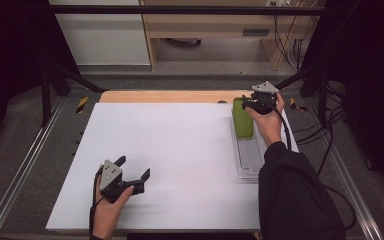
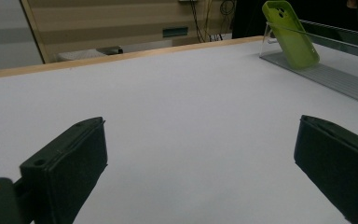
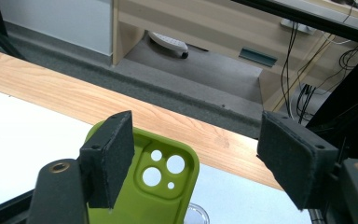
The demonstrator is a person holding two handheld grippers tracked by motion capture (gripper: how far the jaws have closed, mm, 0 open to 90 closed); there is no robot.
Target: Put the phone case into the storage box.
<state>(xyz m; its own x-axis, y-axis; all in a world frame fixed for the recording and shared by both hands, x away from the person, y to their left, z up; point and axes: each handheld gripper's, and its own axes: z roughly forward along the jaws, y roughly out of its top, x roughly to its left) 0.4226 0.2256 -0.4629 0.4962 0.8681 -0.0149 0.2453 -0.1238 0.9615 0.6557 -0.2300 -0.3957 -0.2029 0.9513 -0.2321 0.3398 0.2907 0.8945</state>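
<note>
A green phone case [image 1: 242, 119] sits at about two o'clock on the white bench [image 1: 180, 150], propped in a clear ribbed tray [image 1: 250, 157] that runs along the bench's right edge. Its long axis runs from near to far in the high view, and in the left gripper view it leans back against a clear stand [image 2: 272, 39], camera cut-outs at the upper, far end. The right tongs [image 1: 250, 102], held in the person's right hand [image 1: 269, 120], hover over that far end; in the right gripper view the jaws are spread wide on either side of the case's top, the left jaw overlapping its corner, though whether it touches cannot be told. The left tongs [image 1: 132, 170], at about seven o'clock in the left hand [image 1: 107, 207], are spread apart above bare bench, pinching nothing.
</note>
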